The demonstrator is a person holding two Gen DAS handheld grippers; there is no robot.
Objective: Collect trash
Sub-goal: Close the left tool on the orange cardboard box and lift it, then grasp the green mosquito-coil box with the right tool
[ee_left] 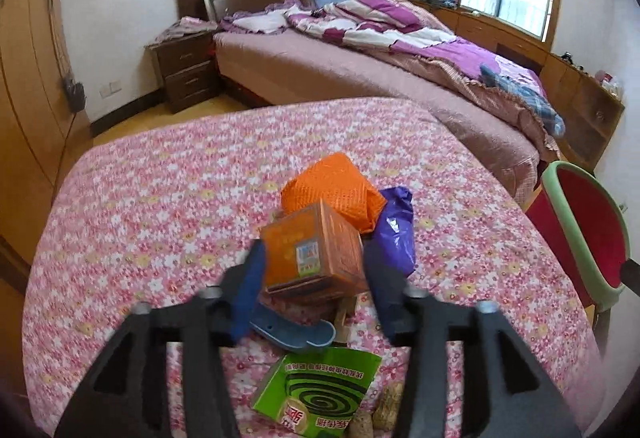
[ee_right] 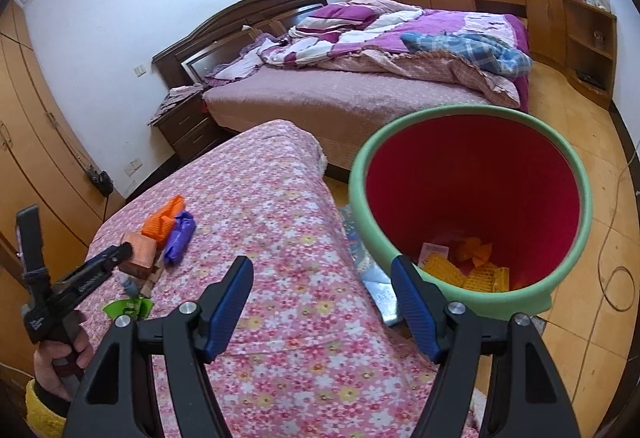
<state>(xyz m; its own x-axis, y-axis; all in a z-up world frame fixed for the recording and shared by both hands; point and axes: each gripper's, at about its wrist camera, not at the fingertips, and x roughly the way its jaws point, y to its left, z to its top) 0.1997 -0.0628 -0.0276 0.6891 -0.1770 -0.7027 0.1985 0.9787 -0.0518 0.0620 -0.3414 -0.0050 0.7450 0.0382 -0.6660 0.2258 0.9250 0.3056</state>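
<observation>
My left gripper (ee_left: pixel 314 278) is shut on an orange-brown cardboard box (ee_left: pixel 314 248), held a little above the floral tablecloth (ee_left: pixel 160 198). The box also shows in the right wrist view (ee_right: pixel 140 250), with the left gripper (ee_right: pixel 120 252) on it. Behind it lie an orange mesh wrapper (ee_left: pixel 336 184) and a purple bag (ee_left: pixel 394 228). A green mosquito-coil box (ee_left: pixel 316 390) and a blue plastic piece (ee_left: pixel 296 332) lie below the gripper. My right gripper (ee_right: pixel 322 302) is open and empty, over the table edge beside the red bin with green rim (ee_right: pixel 472 198), which holds yellow and orange scraps.
A bed with purple bedding (ee_right: pixel 360 78) stands behind the table. A dark nightstand (ee_left: pixel 184 72) is left of it. Wooden wardrobes (ee_left: pixel 28 78) line the left wall. A cable (ee_right: pixel 616 278) lies on the floor right of the bin.
</observation>
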